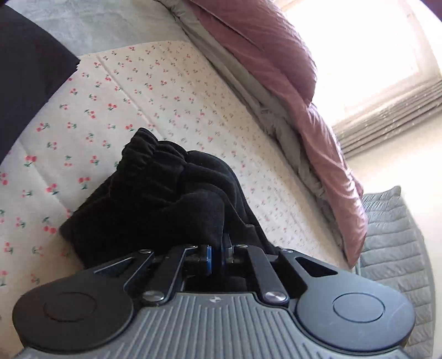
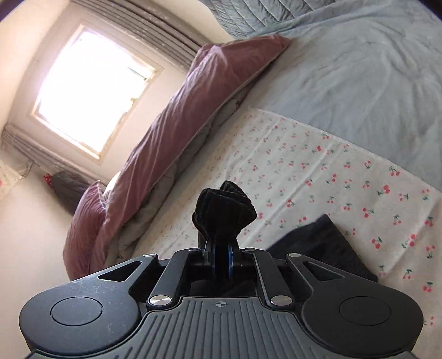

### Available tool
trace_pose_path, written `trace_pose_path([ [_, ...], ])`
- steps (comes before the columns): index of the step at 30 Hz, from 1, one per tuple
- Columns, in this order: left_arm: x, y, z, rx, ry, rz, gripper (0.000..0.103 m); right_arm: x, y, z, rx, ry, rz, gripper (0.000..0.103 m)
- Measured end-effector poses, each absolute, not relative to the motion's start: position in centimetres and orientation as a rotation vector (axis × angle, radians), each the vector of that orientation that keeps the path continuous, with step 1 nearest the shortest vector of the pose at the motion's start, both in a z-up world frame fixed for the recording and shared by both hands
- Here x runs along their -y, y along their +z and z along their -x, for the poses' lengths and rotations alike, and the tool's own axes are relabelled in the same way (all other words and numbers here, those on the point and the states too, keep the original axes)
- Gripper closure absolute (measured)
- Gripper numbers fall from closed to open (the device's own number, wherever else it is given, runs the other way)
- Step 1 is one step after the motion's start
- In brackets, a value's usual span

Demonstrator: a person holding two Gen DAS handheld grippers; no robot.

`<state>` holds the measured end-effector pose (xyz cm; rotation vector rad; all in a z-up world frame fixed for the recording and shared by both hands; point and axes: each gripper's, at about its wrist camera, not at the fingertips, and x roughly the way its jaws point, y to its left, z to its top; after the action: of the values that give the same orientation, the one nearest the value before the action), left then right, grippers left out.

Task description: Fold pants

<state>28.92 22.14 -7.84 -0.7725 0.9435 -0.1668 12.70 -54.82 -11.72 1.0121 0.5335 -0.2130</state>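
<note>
We saw the left gripper [image 1: 218, 250] clamped on the black pants [image 1: 154, 201], its blue-edged fingers [image 1: 209, 255] drawn close together with a thick fold of the fabric pinched between them; the cloth looked soft and matte, almost fleecy, and a gathered, ribbed waistband bunched up at its far edge; the bulk of the garment sagged in a heap just ahead of the jaws, above a cherry-print cloth [image 1: 165, 91]; whether it touched that cloth we could not tell. In the right wrist view the right gripper [image 2: 219, 258] was likewise closed on the pants [image 2: 223, 212], a tight fan of pleated black fabric splaying out above its fingertips; another dark fold of the garment [image 2: 323, 243] lay low at the right, over the same cherry-print cloth [image 2: 317, 165]. That cloth was cream, creased in straight fold lines and dotted with small red cherries on green stems; it lay spread on a pale grey bedspread [image 2: 373, 71] with a soft, slightly rumpled nap. A long mauve duvet [image 2: 171, 132], crinkled and puffy, ran along the far edge of the bed beside a matching pillow [image 2: 83, 229]; a quilted grey cover [image 1: 392, 243] showed stitched ridges; a bright window [image 2: 91, 88] glared through striped curtains [image 2: 154, 24], set in cream walls.
</note>
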Motion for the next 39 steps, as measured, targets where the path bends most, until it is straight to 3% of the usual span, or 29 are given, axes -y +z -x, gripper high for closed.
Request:
trace_pose_path([
  [3, -23.6, -10.6, -26.5, -1.105, -0.107, 0.669, 0.103, 56.2, -19.9, -9.2, -0.694, -0.305, -1.191, 0.093],
  [5, -25.0, -11.3, -24.1, -1.104, -0.103, 0.667, 0.101, 56.0, -23.1, -5.8, -0.598, -0.274, -1.328, 0.097],
  [8, -26.1, -10.6, -22.0, -1.020, -0.068, 0.682, 0.082, 55.1, -22.6, -3.4, -0.532, -0.291, -1.329, 0.087],
  [10, -26.9, -9.4, -20.3, -0.976, -0.065, 0.711, 0.078, 54.7, -21.1, -3.3, -0.557, -0.346, -1.256, 0.071],
  [11, -27.1, -9.1, -19.8, -0.955, -0.075, 0.721, 0.074, 54.5, -20.2, -3.4, -0.559, -0.367, -1.218, 0.068],
  [14, -27.3, -8.3, -19.2, -0.890, -0.089, 0.723, 0.054, 54.3, -17.8, -3.7, -0.529, -0.356, -1.157, 0.053],
  [15, -27.3, -8.2, -19.3, -0.884, -0.079, 0.724, 0.046, 54.3, -17.3, -3.8, -0.534, -0.362, -1.140, 0.042],
  [16, -27.2, -8.3, -19.7, -0.888, -0.063, 0.728, 0.044, 54.3, -16.9, -4.1, -0.552, -0.378, -1.116, 0.036],
  [22, -26.5, -8.7, -23.1, -0.934, -0.058, 0.748, 0.042, 53.2, -16.9, -6.3, -0.705, -0.437, -1.023, 0.036],
  [24, -25.9, -8.3, -24.2, -0.953, -0.070, 0.736, 0.031, 52.9, -16.9, -6.3, -0.718, -0.431, -1.011, 0.036],
  [27, -25.2, -8.8, -26.4, -0.994, -0.010, 0.717, 0.025, 53.2, -16.9, -6.5, -0.744, -0.446, -1.016, 0.037],
  [31, -24.5, -11.7, -29.0, -1.159, 0.075, 0.747, 0.025, 53.5, -17.2, -7.2, -0.770, -0.453, -1.049, 0.036],
  [39, -24.5, -11.2, -26.9, -1.079, 0.080, 0.704, 0.073, 54.3, -15.9, -8.3, -0.760, -0.462, -1.065, 0.038],
])
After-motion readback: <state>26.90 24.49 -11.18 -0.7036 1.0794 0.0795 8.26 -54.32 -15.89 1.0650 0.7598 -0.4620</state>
